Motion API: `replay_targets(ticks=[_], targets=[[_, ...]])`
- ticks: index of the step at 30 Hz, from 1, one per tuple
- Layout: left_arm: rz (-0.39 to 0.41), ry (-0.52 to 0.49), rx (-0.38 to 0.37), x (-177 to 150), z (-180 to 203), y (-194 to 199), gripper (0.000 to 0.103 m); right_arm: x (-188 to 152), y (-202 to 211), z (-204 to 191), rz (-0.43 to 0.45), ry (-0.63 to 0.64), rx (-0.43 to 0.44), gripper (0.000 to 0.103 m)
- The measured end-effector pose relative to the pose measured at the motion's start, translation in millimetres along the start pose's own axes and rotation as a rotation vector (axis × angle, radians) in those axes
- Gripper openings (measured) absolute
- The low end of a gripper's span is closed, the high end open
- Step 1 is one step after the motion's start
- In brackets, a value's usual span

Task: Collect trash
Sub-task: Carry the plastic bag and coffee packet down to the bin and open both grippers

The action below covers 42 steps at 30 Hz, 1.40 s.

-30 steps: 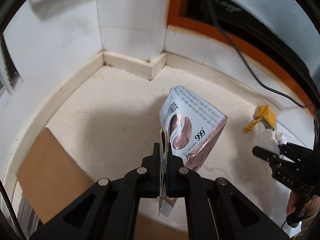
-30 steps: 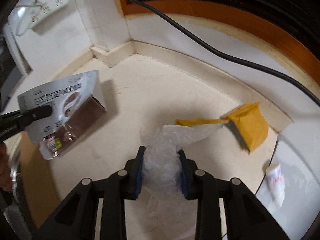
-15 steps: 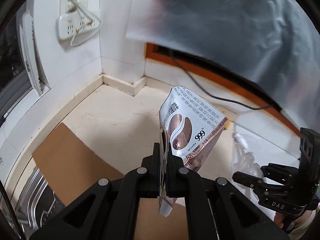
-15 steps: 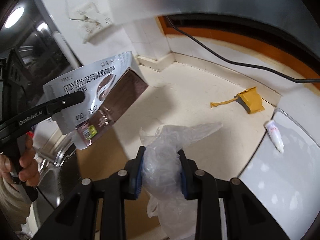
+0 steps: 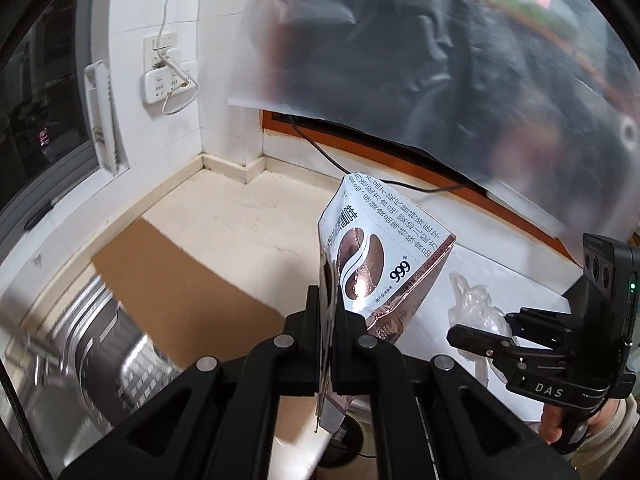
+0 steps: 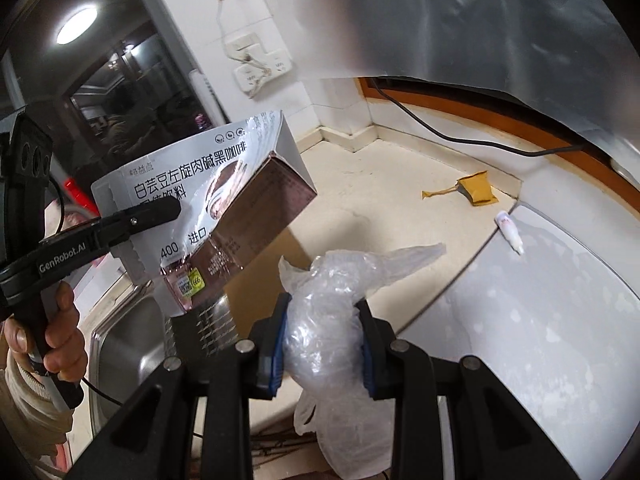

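Observation:
A silver and copper coffee pouch [image 5: 380, 256] hangs in the air, pinched by its edge in my left gripper [image 5: 330, 304], which is shut on it. In the right wrist view the same pouch [image 6: 208, 200] and left gripper [image 6: 176, 210] appear at the left. My right gripper [image 6: 322, 320] is shut on a crumpled clear plastic bag [image 6: 332, 320], which bulges between the blue pads. From the left wrist view the right gripper [image 5: 460, 334] shows at the right with the plastic bag [image 5: 476, 308] behind its finger. A yellow wrapper [image 6: 476, 188] and a small white tube [image 6: 508, 226] lie on the counter.
A brown cardboard sheet [image 5: 180, 280] lies over part of a steel sink [image 5: 100, 356]. A black cable [image 6: 460, 136] runs along the back wall under a translucent plastic sheet [image 5: 440, 60]. Wall sockets [image 5: 166, 76] sit near a dark window. A white round lid [image 6: 540, 300] is at right.
Both grippers rose and drew back from the counter with their loads. More of the sink, window and hanging sheet has come into view. The yellow wrapper and tube now look farther away.

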<state>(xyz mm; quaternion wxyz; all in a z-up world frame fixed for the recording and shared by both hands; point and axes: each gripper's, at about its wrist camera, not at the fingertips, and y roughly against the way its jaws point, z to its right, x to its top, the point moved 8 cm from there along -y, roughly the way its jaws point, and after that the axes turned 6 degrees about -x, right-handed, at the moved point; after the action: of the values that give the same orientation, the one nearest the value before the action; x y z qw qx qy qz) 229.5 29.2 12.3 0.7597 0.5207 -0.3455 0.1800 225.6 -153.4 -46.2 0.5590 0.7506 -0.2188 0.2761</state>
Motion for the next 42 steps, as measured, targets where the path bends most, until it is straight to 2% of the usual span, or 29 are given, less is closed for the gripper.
replay_targets(ticks=[10,21,25,31,37,42], targets=[[-0.018,0.040,0.040,-96.5,59.2,47.6,0.001,-75.8,50.1,0.8,-0.023,0.026,0.045,0.030],[-0.063,0.046,0.099,-195.2,104.4,54.2,0.001,-173.0,59.9,20.7,-0.125,0.043,0.031,0.030],[-0.119,0.054,0.122,-232.7,111.4,35.3,0.001,-200.0,49.1,30.7,-0.159,0.025,0.026,0.030],[-0.211,0.036,0.145,-286.9,111.1,-8.9,0.001,-247.9,9.6,46.2,-0.233,0.028,-0.009,0.030],[-0.305,0.025,0.170,-346.0,95.3,-68.2,0.001,-307.1,-49.3,54.0,-0.335,0.040,-0.040,0.030],[-0.377,0.039,0.194,-399.9,68.5,-133.7,0.001,-356.6,-113.9,67.2,-0.414,0.040,-0.076,0.030]])
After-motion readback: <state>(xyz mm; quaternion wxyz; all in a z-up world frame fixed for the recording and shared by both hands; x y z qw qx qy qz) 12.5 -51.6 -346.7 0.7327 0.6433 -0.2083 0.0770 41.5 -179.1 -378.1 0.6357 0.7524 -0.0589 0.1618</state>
